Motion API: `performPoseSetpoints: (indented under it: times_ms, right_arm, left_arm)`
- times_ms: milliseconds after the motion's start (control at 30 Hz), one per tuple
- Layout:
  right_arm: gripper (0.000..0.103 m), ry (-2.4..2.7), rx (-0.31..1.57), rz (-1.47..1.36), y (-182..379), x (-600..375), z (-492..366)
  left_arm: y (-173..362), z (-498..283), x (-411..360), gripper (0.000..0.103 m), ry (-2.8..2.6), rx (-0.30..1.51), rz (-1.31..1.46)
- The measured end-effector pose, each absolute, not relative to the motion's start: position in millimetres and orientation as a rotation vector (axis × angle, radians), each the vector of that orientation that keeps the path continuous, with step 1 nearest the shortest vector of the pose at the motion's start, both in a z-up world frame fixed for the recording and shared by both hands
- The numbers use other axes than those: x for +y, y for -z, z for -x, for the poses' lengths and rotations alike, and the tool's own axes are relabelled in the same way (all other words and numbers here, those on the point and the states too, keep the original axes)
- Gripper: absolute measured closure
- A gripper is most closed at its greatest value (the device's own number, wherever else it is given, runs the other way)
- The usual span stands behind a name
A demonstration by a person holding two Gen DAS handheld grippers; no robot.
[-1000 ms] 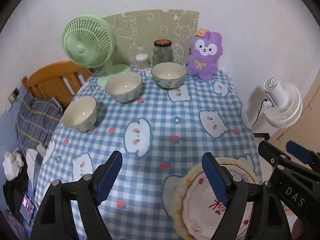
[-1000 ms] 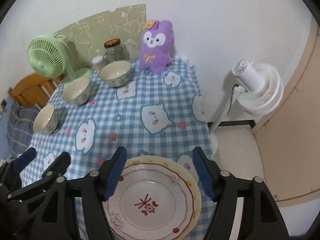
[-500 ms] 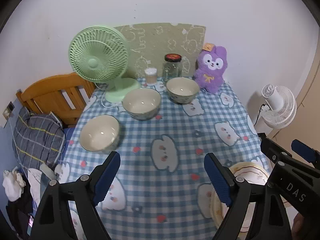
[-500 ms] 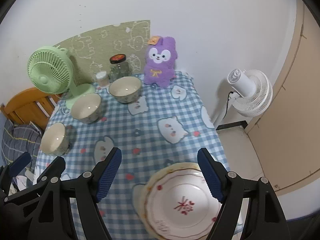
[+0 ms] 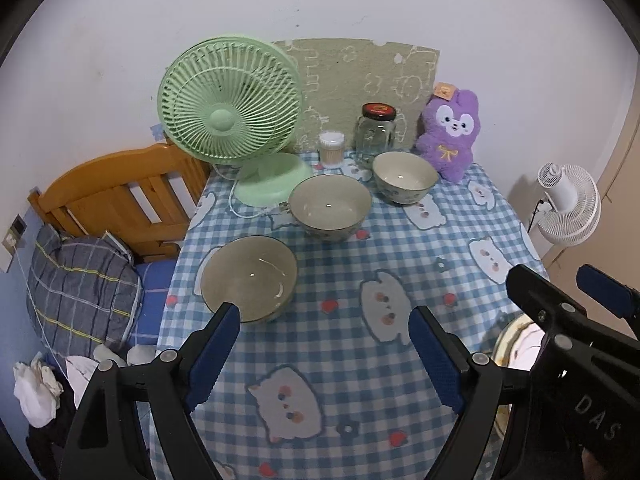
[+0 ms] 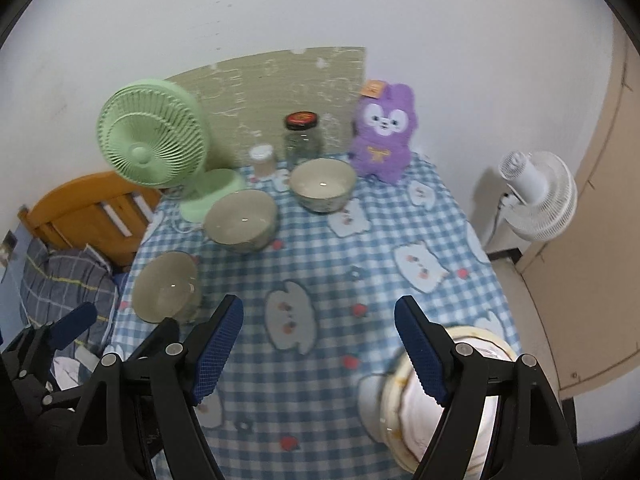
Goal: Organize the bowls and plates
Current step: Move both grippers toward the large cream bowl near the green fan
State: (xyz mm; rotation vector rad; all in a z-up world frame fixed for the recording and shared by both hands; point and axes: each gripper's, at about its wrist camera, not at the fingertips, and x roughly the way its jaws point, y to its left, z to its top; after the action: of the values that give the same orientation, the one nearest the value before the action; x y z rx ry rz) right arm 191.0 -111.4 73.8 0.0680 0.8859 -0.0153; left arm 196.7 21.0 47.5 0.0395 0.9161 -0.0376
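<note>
Bowls next: both my left gripper [image 5: 324, 356] and right gripper [image 6: 318, 352] are spread and empty. Nearest bowl [image 5: 249, 278] sits just ahead-left of my left gripper; plates [image 6: 404, 392] lie under the right. I'd straddle its rim squarely.

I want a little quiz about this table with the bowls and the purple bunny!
1. How many bowls stand on the tablecloth?
2. True or false: the left tongs hold a bowl.
3. What stands nearest the purple bunny: A the green fan, B the glass jar, C the plate?

Key: 1. three; 2. false, both tongs are open with nothing in them; 3. B
</note>
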Motion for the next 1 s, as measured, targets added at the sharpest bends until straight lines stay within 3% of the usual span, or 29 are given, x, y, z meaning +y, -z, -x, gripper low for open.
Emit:
performPoseSetpoints:
  times_ms: [1000]
  right_arm:
    - [0.023, -0.130, 0.930, -0.048, 20.6, 4.3, -290.6]
  left_arm:
    - [41.3, -282.8, 114.1, 0.021, -0.076, 0.974, -0.021]
